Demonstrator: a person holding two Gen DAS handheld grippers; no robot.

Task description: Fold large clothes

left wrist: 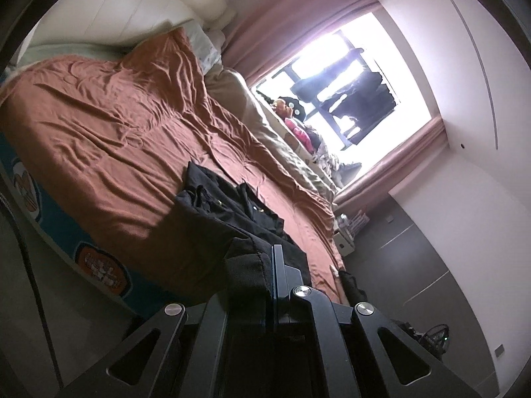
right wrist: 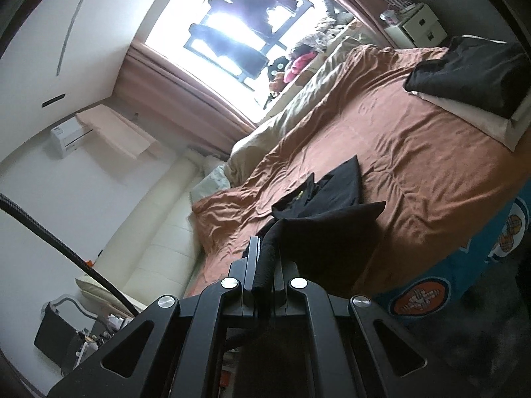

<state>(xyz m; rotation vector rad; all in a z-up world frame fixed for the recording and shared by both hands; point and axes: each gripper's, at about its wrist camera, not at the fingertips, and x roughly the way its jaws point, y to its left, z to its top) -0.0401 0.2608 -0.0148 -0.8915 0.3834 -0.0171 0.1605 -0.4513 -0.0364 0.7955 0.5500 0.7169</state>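
Observation:
A large black garment [left wrist: 229,212] lies partly on the rust-orange bed cover [left wrist: 109,139], its near edge lifted. My left gripper [left wrist: 273,265] is shut on the garment's thick hem at the near side. In the right wrist view the same black garment [right wrist: 328,219] rises from the bed cover [right wrist: 415,152] toward me. My right gripper [right wrist: 264,265] is shut on a bunched edge of it, which runs between the fingers. Both views are tilted sideways.
A folded black item on a pale one [right wrist: 471,79] lies at the bed's far corner. A beige duvet [left wrist: 282,139] runs along the window side. Soft toys [left wrist: 295,116] sit on the sill. A cream headboard [right wrist: 159,225], small white drawers [right wrist: 418,26] and a blue patterned bed side [right wrist: 431,292] surround the bed.

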